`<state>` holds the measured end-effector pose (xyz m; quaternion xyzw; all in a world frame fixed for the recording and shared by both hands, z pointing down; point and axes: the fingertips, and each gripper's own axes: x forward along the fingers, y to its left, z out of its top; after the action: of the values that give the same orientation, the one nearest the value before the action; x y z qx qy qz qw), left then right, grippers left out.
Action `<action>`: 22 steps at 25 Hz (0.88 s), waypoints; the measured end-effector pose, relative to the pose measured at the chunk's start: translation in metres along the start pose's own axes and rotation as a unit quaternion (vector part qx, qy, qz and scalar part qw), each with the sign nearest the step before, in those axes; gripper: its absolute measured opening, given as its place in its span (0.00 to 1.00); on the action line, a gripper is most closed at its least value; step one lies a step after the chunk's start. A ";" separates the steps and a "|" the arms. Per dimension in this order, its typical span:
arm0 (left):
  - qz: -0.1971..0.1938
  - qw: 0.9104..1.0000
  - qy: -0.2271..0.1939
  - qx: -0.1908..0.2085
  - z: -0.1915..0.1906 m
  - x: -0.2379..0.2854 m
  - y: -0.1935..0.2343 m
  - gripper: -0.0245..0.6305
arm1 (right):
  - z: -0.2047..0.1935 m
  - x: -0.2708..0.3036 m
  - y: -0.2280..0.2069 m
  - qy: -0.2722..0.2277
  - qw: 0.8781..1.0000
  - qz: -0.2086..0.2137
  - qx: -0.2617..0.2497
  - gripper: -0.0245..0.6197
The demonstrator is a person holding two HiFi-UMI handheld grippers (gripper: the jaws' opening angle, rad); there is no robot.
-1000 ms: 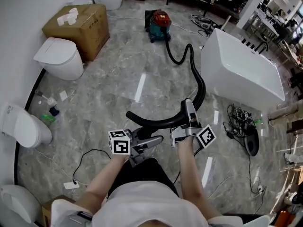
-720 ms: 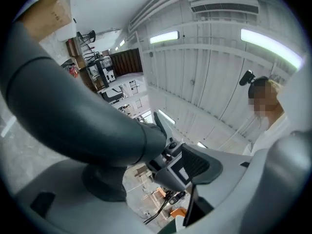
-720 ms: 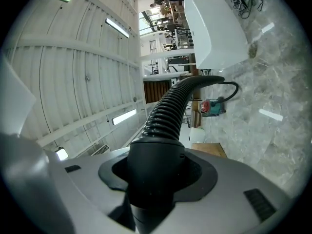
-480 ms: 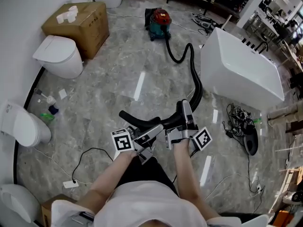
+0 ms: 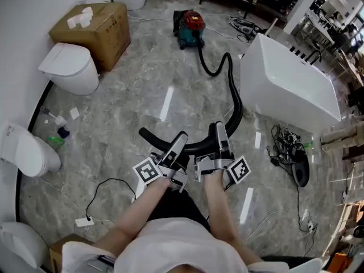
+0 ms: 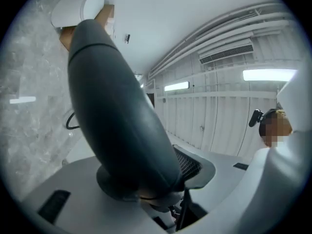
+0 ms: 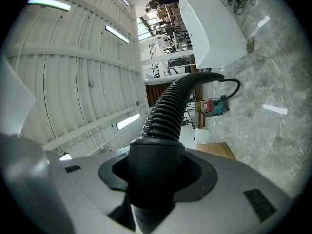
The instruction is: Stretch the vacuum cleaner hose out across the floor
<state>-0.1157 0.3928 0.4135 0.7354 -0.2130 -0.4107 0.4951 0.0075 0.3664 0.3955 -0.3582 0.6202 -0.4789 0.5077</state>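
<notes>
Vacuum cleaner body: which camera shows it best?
Head view: the vacuum cleaner stands whole and unobstructed, hose attached. The right gripper view shows it small and distant; the left gripper view doesn't show it.

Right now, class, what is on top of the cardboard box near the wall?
A small cluster of white items sits on the cardboard box, too small to identify. The box is closed, so its contents are hidden.

The right gripper [image 7: 156, 177] has its jaws pressed onto the smooth black cuff of the hose [image 7: 171, 106]. From there the ribbed hose curves away to a red-and-teal vacuum cleaner [image 7: 215, 106] on the grey marble floor [image 7: 273, 135], beside a white bathtub [image 7: 209, 28].
</notes>
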 end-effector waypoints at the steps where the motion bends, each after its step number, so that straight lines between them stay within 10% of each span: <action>1: -0.004 1.000 -0.003 -0.001 0.003 -0.001 -0.001 0.36 | -0.001 -0.001 -0.002 -0.001 1.000 -0.001 0.007 0.37; 22: -0.042 0.998 0.026 0.032 0.005 0.009 -0.022 0.20 | -0.001 -0.006 -0.008 0.021 0.998 0.029 0.051 0.37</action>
<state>-0.1166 0.3930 0.3894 0.7696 -0.1825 -0.4050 0.4588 0.0079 0.3703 0.4046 -0.3033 0.6156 -0.5027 0.5256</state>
